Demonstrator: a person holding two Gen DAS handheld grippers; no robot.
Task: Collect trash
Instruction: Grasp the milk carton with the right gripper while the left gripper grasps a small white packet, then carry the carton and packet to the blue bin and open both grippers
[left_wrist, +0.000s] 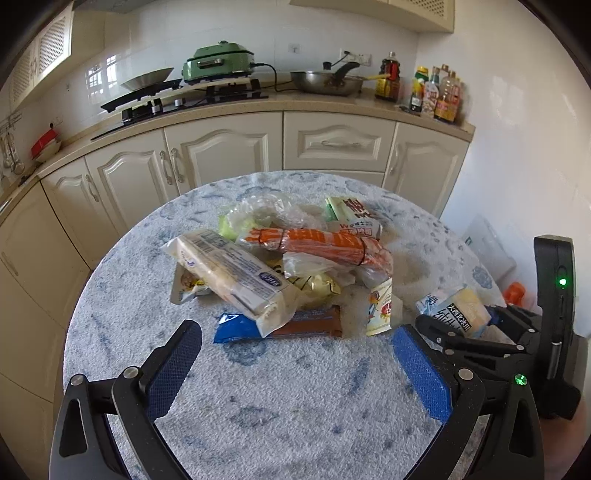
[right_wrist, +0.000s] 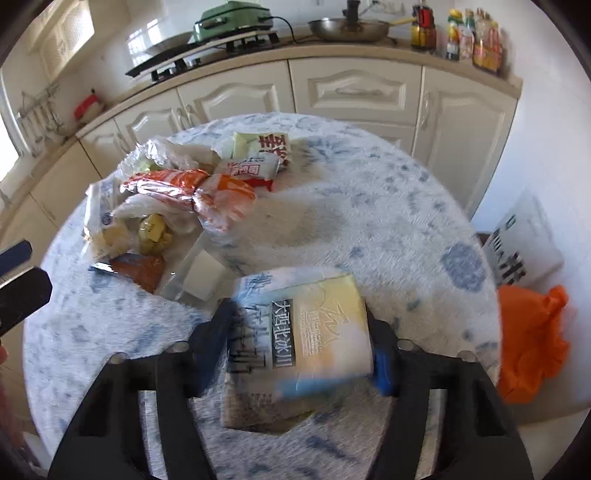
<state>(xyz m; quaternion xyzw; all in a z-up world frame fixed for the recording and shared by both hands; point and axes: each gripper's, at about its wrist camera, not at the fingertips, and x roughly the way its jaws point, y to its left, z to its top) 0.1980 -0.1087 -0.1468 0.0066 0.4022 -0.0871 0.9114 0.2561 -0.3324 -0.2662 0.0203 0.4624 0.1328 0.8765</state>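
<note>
A pile of wrappers lies on the round blue-white table: a long cracker pack, an orange pack, a blue-brown bar wrapper. My left gripper is open and empty, just short of the pile. My right gripper is shut on a yellow and pale-blue carton wrapper and holds it over the table's near right side; it also shows in the left wrist view. The pile also shows in the right wrist view.
An orange bag and a white sack sit on the floor right of the table. Cream cabinets and a counter with a stove, a pan and bottles stand behind.
</note>
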